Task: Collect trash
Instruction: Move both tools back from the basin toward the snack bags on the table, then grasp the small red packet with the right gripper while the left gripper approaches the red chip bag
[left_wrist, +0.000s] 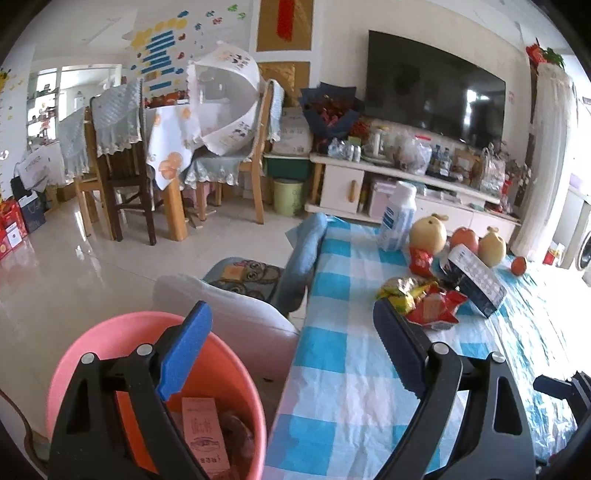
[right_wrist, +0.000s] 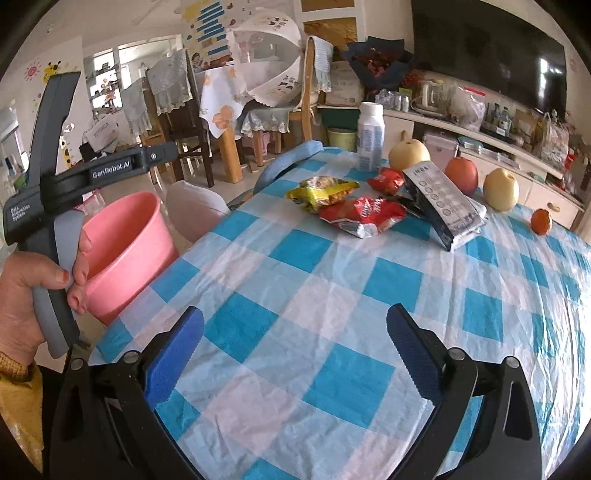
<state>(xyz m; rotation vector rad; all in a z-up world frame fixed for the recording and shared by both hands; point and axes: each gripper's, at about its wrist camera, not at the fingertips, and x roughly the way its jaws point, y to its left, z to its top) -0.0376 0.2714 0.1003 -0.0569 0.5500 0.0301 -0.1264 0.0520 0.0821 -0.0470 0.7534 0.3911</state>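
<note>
A pink bucket (left_wrist: 122, 332) stands beside the table's left edge with a pink carton (left_wrist: 201, 432) and other trash inside; it also shows in the right wrist view (right_wrist: 129, 243). My left gripper (left_wrist: 291, 314) is open and empty, above the bucket and the table edge. On the checked tablecloth (right_wrist: 332, 314) lie a yellow snack wrapper (right_wrist: 321, 190), a red wrapper (right_wrist: 364, 214), a small red packet (right_wrist: 386, 179) and a dark box (right_wrist: 443, 201). My right gripper (right_wrist: 295, 325) is open and empty, low over the cloth, short of the wrappers.
A white bottle (right_wrist: 371, 136), two pears (right_wrist: 408, 155), an apple (right_wrist: 461, 175) and a small orange (right_wrist: 541, 221) stand behind the trash. A white cushion (left_wrist: 229, 310) sits by the bucket. Chairs and a dining table (left_wrist: 162, 147) are across the floor.
</note>
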